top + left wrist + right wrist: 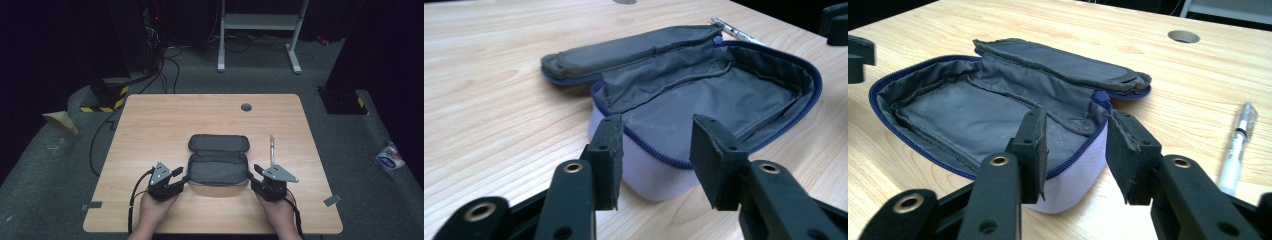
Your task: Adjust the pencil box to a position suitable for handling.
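My left claw (pixel 181 176) and right claw (pixel 252 171) half-open, astride case (pixel 218 159) ends, gripping nothing; lid flopped back, ready for pen (pixel 272 150).

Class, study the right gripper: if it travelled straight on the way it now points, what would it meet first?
Most likely the pencil case: the right gripper has open jaws either side of the case's near end wall and zip rim. The pen lies off to one side.

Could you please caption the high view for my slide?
Two hand-held grippers, left and right, flank an open pencil case; pen alongside.
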{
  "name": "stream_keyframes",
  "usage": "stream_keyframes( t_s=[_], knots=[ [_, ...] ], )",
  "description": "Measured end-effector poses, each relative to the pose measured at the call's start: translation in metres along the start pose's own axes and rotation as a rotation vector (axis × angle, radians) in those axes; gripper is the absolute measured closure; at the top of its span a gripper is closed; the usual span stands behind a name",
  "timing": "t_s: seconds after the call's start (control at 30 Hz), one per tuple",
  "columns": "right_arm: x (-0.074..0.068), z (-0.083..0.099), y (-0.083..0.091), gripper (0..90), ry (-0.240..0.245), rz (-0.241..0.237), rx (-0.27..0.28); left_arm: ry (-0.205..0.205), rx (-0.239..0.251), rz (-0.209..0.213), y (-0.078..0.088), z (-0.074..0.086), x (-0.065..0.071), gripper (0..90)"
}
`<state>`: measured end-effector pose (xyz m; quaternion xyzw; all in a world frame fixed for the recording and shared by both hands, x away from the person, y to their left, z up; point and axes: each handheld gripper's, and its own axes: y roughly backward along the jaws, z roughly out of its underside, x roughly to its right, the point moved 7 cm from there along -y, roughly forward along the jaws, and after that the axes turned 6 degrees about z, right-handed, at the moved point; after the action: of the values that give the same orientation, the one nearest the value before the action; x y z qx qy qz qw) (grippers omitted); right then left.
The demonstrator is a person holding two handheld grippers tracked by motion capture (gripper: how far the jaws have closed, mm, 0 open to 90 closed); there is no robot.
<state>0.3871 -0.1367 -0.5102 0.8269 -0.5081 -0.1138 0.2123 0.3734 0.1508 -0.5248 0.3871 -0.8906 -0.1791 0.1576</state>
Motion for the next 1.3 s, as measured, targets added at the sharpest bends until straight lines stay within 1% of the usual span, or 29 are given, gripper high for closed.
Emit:
stream_keyframes(
  t_s=[0.1, 0.17, 0.23, 0.27, 0.37, 0.43, 0.53, 0.57, 0.63, 0.67, 0.8, 0.83, 0.87, 0.9, 0.97, 1.0, 1.1, 1.23, 1.3],
  knots=[
    [0.004, 0.002, 0.002, 57.4, 0.003, 0.006, -0.003, 0.001, -0.006, -0.005, 0.007, 0.001, -0.004, 52.3],
    [0.007, 0.002, 0.004, 57.1, 0.001, 0.011, -0.003, -0.016, -0.012, -0.027, 0.012, 0.002, -0.008, 51.6],
    [0.01, 0.003, 0.005, 56.9, 0.002, 0.016, -0.001, -0.014, -0.029, -0.042, 0.016, 0.004, -0.014, 50.4],
    [0.012, 0.003, 0.006, 56.8, -0.001, 0.018, -0.003, -0.003, -0.04, -0.048, 0.018, 0.005, -0.017, 49.6],
    [0.019, 0.004, 0.006, 56.0, -0.008, 0.023, -0.005, -0.003, -0.067, -0.085, 0.022, 0.008, -0.026, 46.2],
    [0.023, 0.004, 0.007, 55.4, -0.016, 0.032, -0.005, -0.006, -0.076, -0.103, 0.025, 0.01, -0.032, 45.2],
    [0.029, 0.004, 0.008, 54.1, -0.033, 0.037, -0.007, 0.017, -0.094, -0.123, 0.028, 0.013, -0.039, 43.5],
    [0.031, 0.004, 0.008, 53.8, -0.037, 0.04, -0.01, 0.025, -0.1, -0.135, 0.029, 0.014, -0.042, 41.6],
    [0.034, 0.004, 0.008, 53.3, -0.039, 0.046, -0.009, 0.04, -0.111, -0.141, 0.031, 0.016, -0.048, 40.7],
    [0.036, 0.004, 0.008, 53.1, -0.044, 0.048, -0.009, 0.042, -0.114, -0.149, 0.032, 0.018, -0.05, 41.1],
    [0.044, 0.004, 0.008, 52.6, -0.049, 0.064, -0.01, 0.043, -0.155, -0.183, 0.034, 0.028, -0.061, 41.1],
    [0.047, 0.003, 0.008, 52.5, -0.052, 0.069, -0.01, 0.055, -0.164, -0.189, 0.034, 0.03, -0.063, 40.9],
    [0.049, 0.003, 0.008, 52.4, -0.057, 0.073, -0.011, 0.058, -0.179, -0.194, 0.034, 0.033, -0.065, 40.6],
    [0.051, 0.003, 0.009, 52.4, -0.065, 0.076, -0.014, 0.062, -0.189, -0.197, 0.034, 0.036, -0.066, 40.3],
    [0.057, 0.003, 0.009, 53.9, -0.059, 0.094, -0.014, 0.071, -0.212, -0.195, 0.033, 0.041, -0.069, 40.0],
    [0.06, 0.004, 0.008, 54.4, -0.064, 0.098, -0.019, 0.074, -0.225, -0.193, 0.032, 0.044, -0.069, 39.7],
    [0.071, 0.006, 0.006, 55.7, -0.073, 0.132, -0.032, 0.071, -0.253, -0.206, 0.032, 0.05, -0.068, 39.2],
    [0.085, 0.009, -0.002, 59.6, -0.078, 0.172, -0.062, 0.093, -0.263, -0.211, 0.036, 0.059, -0.067, 38.4],
    [0.091, 0.012, -0.007, 62.0, -0.078, 0.195, -0.081, 0.08, -0.26, -0.209, 0.039, 0.062, -0.064, 37.4]
  ],
)
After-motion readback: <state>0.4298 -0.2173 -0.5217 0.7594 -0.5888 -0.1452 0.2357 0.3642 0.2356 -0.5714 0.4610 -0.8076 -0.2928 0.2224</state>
